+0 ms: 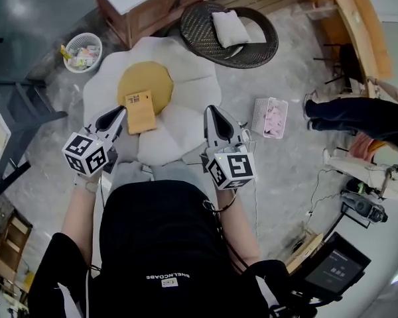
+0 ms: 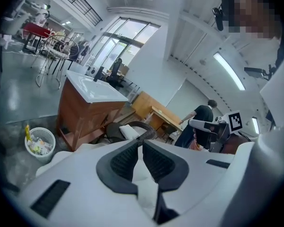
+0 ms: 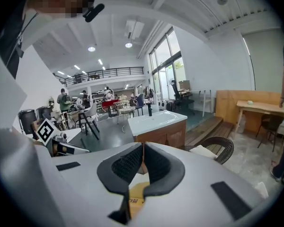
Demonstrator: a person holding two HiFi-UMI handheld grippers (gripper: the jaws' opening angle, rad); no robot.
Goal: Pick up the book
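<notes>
a fried-egg-shaped floor cushion (image 1: 186,78) lies in front, with a wastebasket (image 1: 83,50) to its left, a wicker chair (image 1: 252,45) and wooden cabinet (image 1: 152,8) beyond it, and a small basket (image 1: 270,116) to its right. the book (image 1: 139,110) lies flat and exposed at the edge of the yellow centre, just beside the tip of the left gripper (image 1: 121,110) and apart from the right gripper (image 1: 210,109). the jaws of both grippers are closed, with nothing between them.
</notes>
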